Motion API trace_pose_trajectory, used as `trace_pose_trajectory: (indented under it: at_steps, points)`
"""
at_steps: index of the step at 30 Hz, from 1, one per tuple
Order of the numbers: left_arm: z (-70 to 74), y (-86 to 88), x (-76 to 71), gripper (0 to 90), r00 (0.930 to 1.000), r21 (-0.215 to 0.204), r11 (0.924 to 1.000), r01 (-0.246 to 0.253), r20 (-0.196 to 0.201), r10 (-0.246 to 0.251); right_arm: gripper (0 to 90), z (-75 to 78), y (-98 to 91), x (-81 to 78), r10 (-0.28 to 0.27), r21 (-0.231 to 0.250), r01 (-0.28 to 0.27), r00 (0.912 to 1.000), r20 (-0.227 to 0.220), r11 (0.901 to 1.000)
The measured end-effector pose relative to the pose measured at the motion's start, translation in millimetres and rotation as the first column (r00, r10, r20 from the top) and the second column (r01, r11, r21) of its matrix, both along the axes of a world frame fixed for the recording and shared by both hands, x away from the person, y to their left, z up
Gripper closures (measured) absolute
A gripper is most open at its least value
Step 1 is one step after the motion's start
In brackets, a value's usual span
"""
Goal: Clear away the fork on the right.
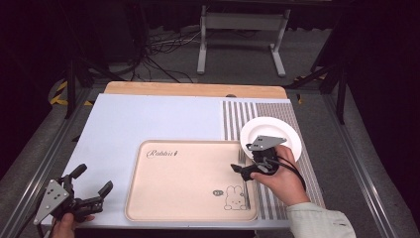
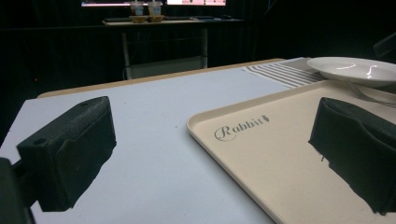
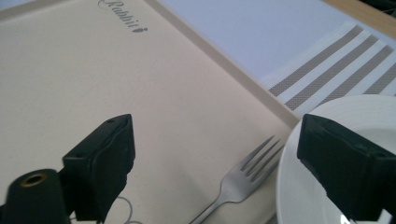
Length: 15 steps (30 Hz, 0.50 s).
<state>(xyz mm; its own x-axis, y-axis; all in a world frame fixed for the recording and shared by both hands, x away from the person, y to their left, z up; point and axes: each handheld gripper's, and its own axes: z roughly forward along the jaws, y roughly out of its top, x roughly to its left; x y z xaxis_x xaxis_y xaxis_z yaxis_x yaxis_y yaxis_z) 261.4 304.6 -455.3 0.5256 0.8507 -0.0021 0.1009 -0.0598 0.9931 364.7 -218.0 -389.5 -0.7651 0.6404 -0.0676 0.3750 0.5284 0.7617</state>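
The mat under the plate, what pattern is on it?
The mat has grey and white stripes, clearest in the right gripper view.

The beige tray (image 1: 190,178) carries one readable word in dark cursive script near its upper left corner — "Rabbit", followed by a small carrot-like mark. A little emblem beside the tray's rabbit drawing (image 1: 235,197) holds lettering too small to read.

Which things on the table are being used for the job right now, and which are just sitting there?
In use:
- fork, lying on the tray's right side
- tray with the rabbit picture
- white plate, beside the tray's right edge
- right tool, open above the fork

Just sitting there:
- striped placemat
- left tool, open and holding nothing
- cups on the far desk
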Motion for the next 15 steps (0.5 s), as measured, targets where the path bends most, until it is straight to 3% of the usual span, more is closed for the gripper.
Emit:
trace_pose_trajectory:
  at_steps: [8, 15]
  points:
    - [-0.3, -0.3, -0.2, 1.0, 1.0, -0.002, 1.0, -0.005, 0.0, 0.005, 10.4, 9.3, -19.1, -12.7, 0.014, 0.075, -0.02, 0.9964, 0.083, 0.997]
    - [-0.1, -0.1, -0.3, 0.9, 1.0, -0.001, 1.0, -0.004, 0.0, 0.004, 10.4, 10.5, -42.8, -23.3, 0.008, 0.169, -0.034, 0.9887, 0.149, 0.9851]
